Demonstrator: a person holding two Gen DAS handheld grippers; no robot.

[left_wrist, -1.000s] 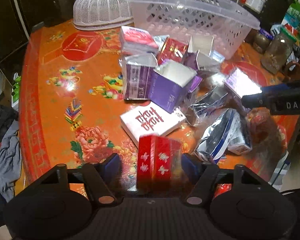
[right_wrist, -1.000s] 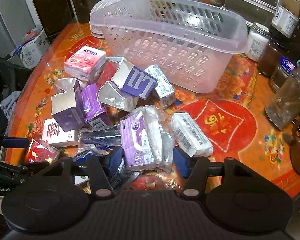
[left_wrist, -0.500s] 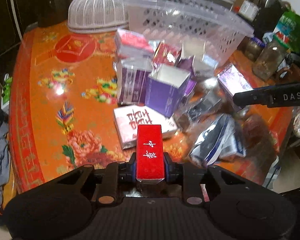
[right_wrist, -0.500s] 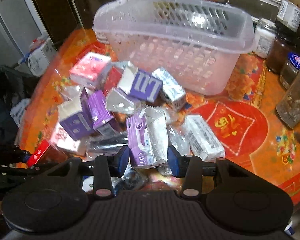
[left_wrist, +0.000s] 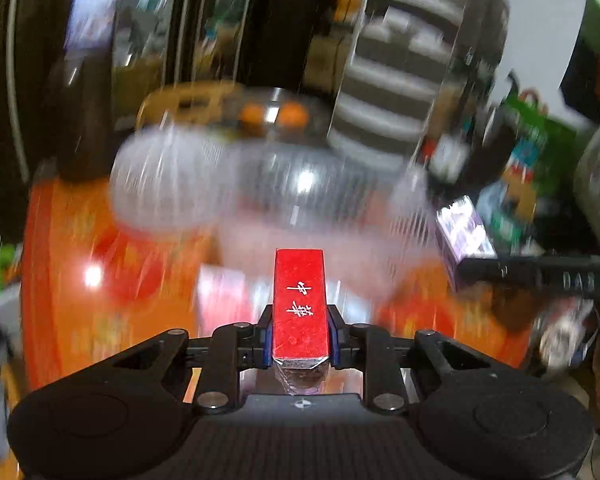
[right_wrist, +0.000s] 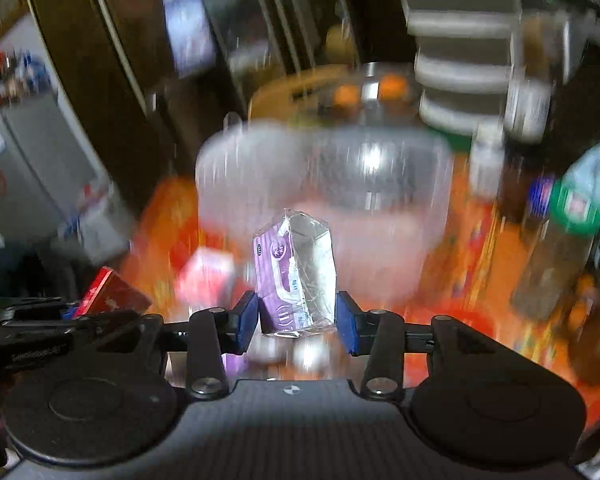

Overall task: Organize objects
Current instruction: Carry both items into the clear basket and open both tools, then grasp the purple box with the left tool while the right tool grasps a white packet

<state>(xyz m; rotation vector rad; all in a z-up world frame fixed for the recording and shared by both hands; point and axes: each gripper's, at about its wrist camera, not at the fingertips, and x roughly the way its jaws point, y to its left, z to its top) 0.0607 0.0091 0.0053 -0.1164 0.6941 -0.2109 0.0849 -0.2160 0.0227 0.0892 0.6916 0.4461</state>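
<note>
Both grippers had lifted off the orange table point(left_wrist: 60, 280): left gripper point(left_wrist: 299, 330) clamped the red rectangular carton point(left_wrist: 299, 304), right gripper point(right_wrist: 296, 316) held the purple plastic-wrapped tissue pack point(right_wrist: 294, 276), facing the translucent plastic basket point(right_wrist: 324, 184), probably for deposit.

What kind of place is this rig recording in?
Most likely a lived-in home dining or kitchen corner, though blurred. Cues: an orange floral tablecloth, a translucent plastic basket on the table, a green-lidded jar beside it, and stacked lidded containers behind.
</note>
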